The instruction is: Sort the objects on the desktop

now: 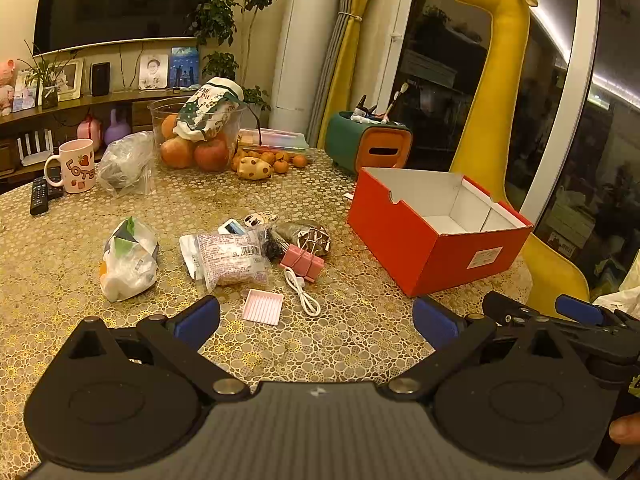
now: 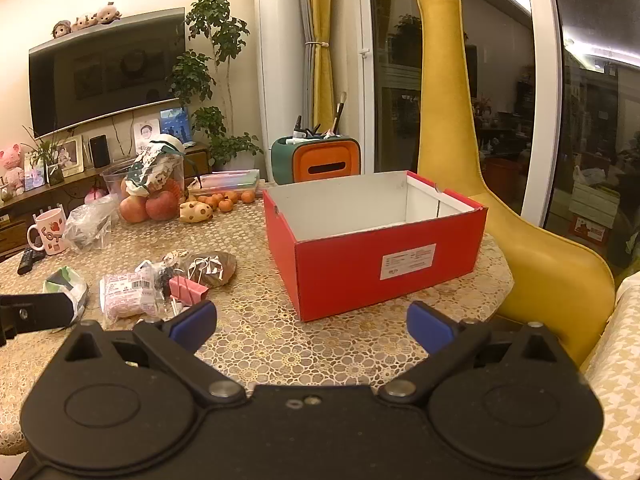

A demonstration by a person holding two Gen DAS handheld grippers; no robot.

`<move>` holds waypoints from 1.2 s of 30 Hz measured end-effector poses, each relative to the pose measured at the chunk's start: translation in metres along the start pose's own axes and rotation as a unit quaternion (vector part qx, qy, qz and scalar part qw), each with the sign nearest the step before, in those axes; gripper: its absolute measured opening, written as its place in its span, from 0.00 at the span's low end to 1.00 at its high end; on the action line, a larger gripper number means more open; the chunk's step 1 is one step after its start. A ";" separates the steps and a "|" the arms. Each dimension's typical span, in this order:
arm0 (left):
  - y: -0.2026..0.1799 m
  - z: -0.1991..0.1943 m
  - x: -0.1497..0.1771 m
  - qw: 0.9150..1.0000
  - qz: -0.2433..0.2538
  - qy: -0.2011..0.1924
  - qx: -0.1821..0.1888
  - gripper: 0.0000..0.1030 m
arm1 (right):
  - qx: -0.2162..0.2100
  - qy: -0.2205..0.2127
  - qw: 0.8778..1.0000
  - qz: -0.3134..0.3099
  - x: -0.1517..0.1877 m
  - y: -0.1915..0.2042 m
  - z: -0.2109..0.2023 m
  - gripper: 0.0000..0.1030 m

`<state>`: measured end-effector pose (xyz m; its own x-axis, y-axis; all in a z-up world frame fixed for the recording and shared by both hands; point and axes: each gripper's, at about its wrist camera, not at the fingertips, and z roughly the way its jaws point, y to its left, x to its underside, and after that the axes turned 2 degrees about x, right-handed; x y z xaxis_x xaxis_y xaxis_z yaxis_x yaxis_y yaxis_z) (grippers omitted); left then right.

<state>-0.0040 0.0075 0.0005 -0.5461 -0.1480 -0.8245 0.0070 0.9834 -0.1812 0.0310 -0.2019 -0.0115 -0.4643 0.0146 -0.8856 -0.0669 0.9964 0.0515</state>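
Note:
A red open box (image 1: 424,248) with a white inside stands on the table at the right; it also shows in the right wrist view (image 2: 360,260). Left of it lies a pile: a pink packet (image 1: 232,258), a pink binder clip (image 1: 303,266), a white cable (image 1: 302,294), a pink flat case (image 1: 263,306), a brown bag of clips (image 1: 302,234) and a plastic bag (image 1: 128,262). My left gripper (image 1: 316,320) is open and empty, just short of the pink case. My right gripper (image 2: 312,326) is open and empty in front of the box.
At the back of the table (image 1: 360,336) stand a fruit bowl (image 1: 200,136), small oranges (image 1: 280,160), a pink mug (image 1: 76,164), a remote (image 1: 39,196) and a green-orange organizer (image 1: 368,144). A yellow giraffe chair (image 2: 500,220) stands behind the box.

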 end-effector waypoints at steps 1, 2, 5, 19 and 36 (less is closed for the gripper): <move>0.000 0.000 0.000 1.000 0.001 0.001 -0.004 1.00 | -0.001 0.001 1.000 0.001 -0.001 -0.001 0.000 0.98; -0.001 0.001 0.000 1.000 0.003 0.002 -0.011 1.00 | -0.002 0.001 1.000 0.001 0.000 -0.001 0.000 0.98; 0.000 0.001 0.000 1.000 0.004 0.001 -0.017 1.00 | -0.003 0.001 1.000 0.002 -0.001 -0.001 0.001 0.98; 0.005 0.002 0.002 1.000 0.004 0.002 -0.009 1.00 | -0.021 0.003 1.000 0.003 0.000 0.002 0.002 0.97; 0.032 0.013 -0.003 0.998 0.009 -0.012 -0.059 1.00 | -0.069 0.019 0.996 -0.051 0.006 0.027 0.025 0.96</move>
<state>0.0090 0.0379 -0.0100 -0.5262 -0.1315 -0.8401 -0.0825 0.9912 -0.1035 0.0484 -0.1730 -0.0275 -0.4816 -0.0927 -0.8715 -0.2353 0.9716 0.0267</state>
